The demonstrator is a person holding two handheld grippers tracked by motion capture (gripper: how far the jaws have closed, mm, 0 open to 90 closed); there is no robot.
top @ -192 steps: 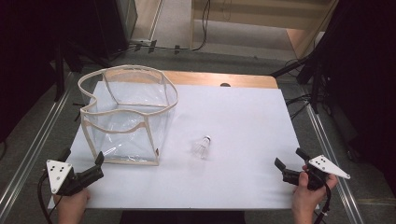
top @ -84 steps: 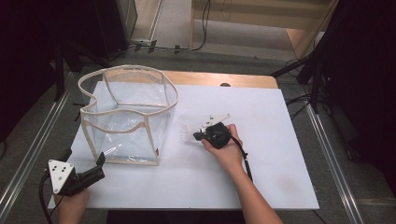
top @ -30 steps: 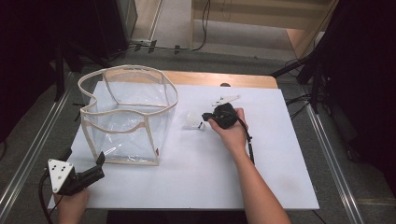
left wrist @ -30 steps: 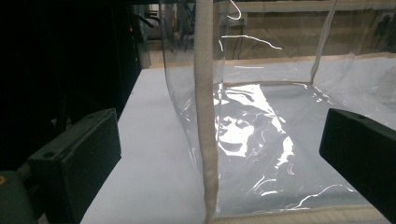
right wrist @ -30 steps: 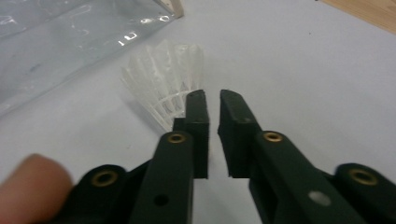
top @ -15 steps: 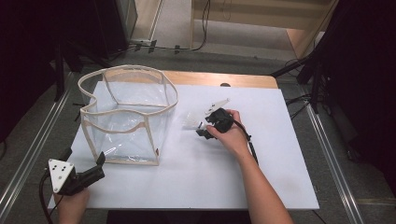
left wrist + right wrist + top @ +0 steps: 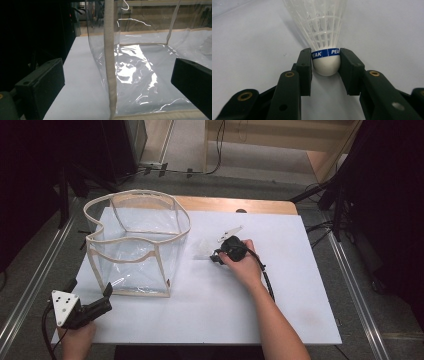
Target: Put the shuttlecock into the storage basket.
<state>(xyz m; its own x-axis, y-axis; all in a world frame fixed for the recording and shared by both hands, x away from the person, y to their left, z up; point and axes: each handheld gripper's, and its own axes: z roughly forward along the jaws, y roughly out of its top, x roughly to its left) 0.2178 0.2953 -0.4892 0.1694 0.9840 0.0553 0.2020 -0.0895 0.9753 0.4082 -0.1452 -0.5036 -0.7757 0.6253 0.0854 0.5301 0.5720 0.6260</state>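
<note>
A white shuttlecock with a blue band lies on the white table top, its round cork end between the jaws of my right gripper, which is shut on it. In the high view that gripper sits mid-table, just right of the clear plastic bag, with the shuttlecock pointing towards the bag. The bag stands upright with its cream-trimmed mouth open. My left gripper is open at the table's front left, jaws wide and empty. In the left gripper view it faces the bag's near corner seam.
White sheet covers the table, with a strip of wood at the far edge. Metal rails run along both sides. The right gripper's cable trails back along the forearm. Dark stands and cables lie on the floor beyond.
The right hand came in from the front right, shut its gripper on the shuttlecock and carried it back and left towards the bag. The left gripper has stayed still.
</note>
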